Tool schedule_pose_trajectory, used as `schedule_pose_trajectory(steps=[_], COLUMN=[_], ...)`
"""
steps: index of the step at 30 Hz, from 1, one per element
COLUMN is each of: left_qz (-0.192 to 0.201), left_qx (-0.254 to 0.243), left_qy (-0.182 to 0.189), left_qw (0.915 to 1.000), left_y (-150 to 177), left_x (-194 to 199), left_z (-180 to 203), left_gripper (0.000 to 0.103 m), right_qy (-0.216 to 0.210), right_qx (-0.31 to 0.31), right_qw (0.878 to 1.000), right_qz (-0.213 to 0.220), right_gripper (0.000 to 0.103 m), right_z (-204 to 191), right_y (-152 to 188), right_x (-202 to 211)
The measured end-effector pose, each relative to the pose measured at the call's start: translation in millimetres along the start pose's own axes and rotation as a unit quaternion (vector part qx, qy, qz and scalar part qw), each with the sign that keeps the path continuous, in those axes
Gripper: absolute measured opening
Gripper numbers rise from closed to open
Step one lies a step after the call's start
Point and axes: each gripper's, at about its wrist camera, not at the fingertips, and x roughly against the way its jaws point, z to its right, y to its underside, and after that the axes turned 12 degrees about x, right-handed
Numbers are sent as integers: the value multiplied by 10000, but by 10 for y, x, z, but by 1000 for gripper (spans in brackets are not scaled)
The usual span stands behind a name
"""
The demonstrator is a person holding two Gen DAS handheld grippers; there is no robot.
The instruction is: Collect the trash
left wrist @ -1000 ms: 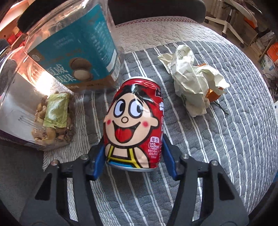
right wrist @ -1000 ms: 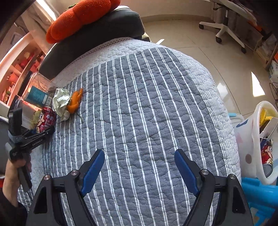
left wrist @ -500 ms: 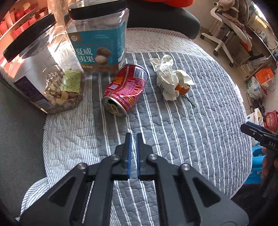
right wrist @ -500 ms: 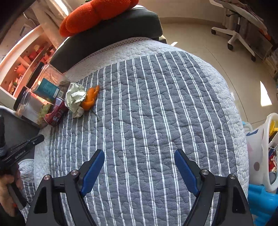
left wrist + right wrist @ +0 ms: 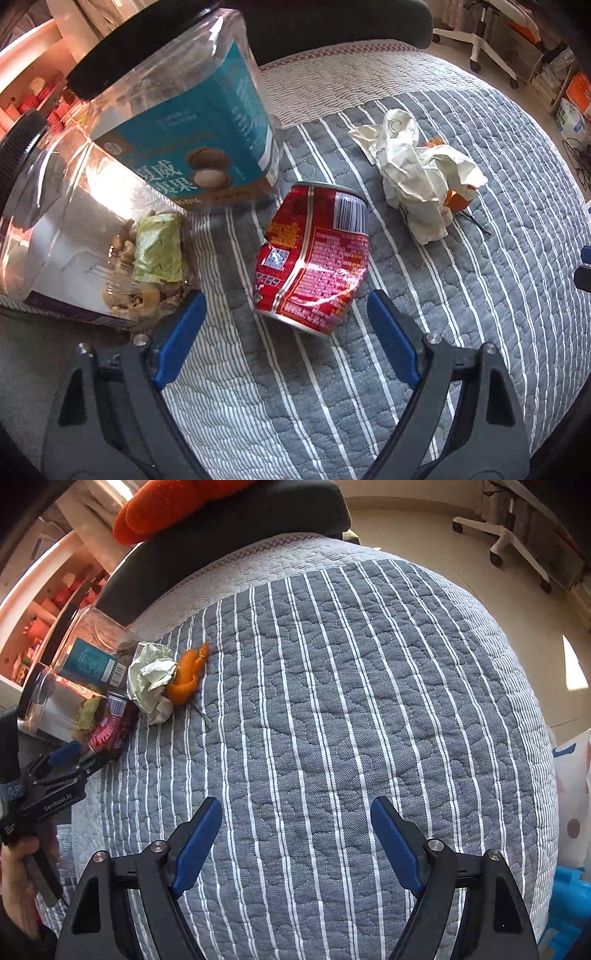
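On the quilt (image 5: 480,295), the dented can (image 5: 314,258) lies on its side just in front of the two jars (image 5: 177,122). To its right, apart, sits crumpled paper (image 5: 413,177), with orange peel (image 5: 186,675) touching its far side.

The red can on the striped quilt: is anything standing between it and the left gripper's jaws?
Nothing visible does. The dented red can lies on its side on the quilt, just ahead of the left gripper, whose jaws are opening with nothing between them. The plastic jar sits close beside the left jaw, not in the path.
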Motion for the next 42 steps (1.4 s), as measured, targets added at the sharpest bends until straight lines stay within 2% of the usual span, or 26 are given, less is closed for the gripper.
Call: schedule_pose_trajectory(steps=[3, 5, 7, 9, 12, 19, 23, 27, 29, 30, 31, 34, 37, 42], left_qz=[-245, -343, -340, -318, -257, -81, -18, -105, -150, -148, -131, 11, 135, 319], left_qx=[-14, 153, 409, 658, 850, 1357, 1520, 1628, 1663, 1679, 1689, 1713, 1671, 1475], left_qy=[202, 404, 750, 868, 874, 638, 558, 532, 528, 542, 545, 625, 688, 799], left_qw=[9995, 9985, 9958, 9935, 9922, 9887, 9868, 9852, 9845, 9842, 9840, 9832, 9835, 9853], left_y=[-132, -194, -222, -228, -146, 281, 444, 529, 560, 562, 555, 466, 403, 322], left_x=[-228, -341, -376, -357, -204, 289, 379, 383, 362, 367, 390, 508, 598, 828], left_z=[10, -16, -62, -123, -215, -494, -628, -729, -794, -803, -805, -741, -667, -404], left_gripper=[89, 85, 68, 67, 63, 63, 63, 63, 63, 63, 63, 63, 63, 63], right_qy=[96, 137, 153, 115, 53, -352, -316, -112, -84, -178, -297, -510, -643, -431], right_qx=[84, 144, 163, 164, 331, 1145, 1404, 1365, 1356, 1394, 1377, 1231, 1280, 1295], right_qw=[9999, 9998, 9997, 9998, 9992, 9896, 9864, 9887, 9893, 9891, 9893, 9900, 9878, 9862], right_qz=[-6, 9, 15, 83, 226, 803, 793, 618, 527, 440, 375, 453, 617, 936], right_gripper=[84, 84, 84, 84, 84, 84, 84, 82, 73, 52, 39, 33, 33, 33], right_z=[66, 101, 116, 93, -79, -938, -1308, -1459, -1495, -1512, -1508, -1445, -1372, -1103], right_y=[-33, -62, -116, -198, -376, -918, -1105, -1217, -1252, -1264, -1263, -1223, -1134, -860], right_x=[31, 60, 66, 63, 40, -105, -341, -623, -750, -829, -865, -767, -493, 127])
